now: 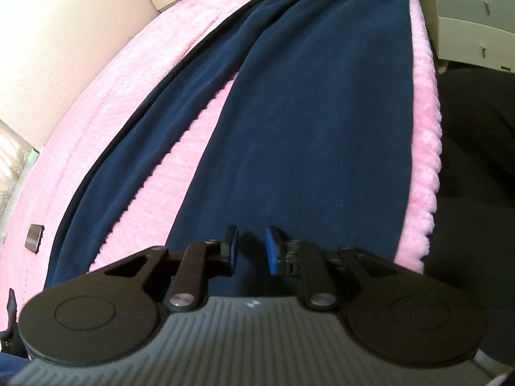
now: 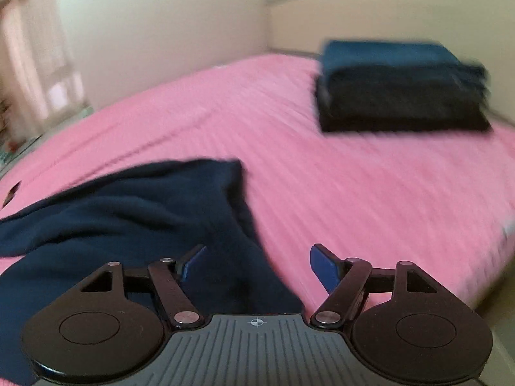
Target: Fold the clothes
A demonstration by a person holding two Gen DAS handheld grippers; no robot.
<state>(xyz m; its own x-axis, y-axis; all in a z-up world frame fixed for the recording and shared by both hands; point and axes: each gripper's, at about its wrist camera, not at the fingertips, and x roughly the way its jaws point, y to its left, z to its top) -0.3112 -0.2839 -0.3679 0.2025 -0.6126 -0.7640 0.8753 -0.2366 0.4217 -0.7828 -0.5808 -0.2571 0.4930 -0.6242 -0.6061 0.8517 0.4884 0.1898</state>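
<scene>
Navy trousers (image 1: 289,112) are laid lengthwise on a pink bedspread (image 1: 106,103), the two legs split by a wedge of pink and running away toward the far end of the bed. The left gripper (image 1: 251,249) is held above the near end of the broader leg; its blue pads (image 1: 272,251) are set a small way apart, and nothing is gripped between them. A small dark tag (image 1: 33,242) is seen on the bedspread to the left. A white drawer unit (image 1: 476,16) stands beyond the bed's right edge.

In the blurred right wrist view, the right gripper (image 2: 257,267) is spread wide and empty, above the edge of the rumpled navy cloth (image 2: 128,206). A stack of folded clothes (image 2: 402,90) is set well apart, at the far right of the bedspread (image 2: 354,186).
</scene>
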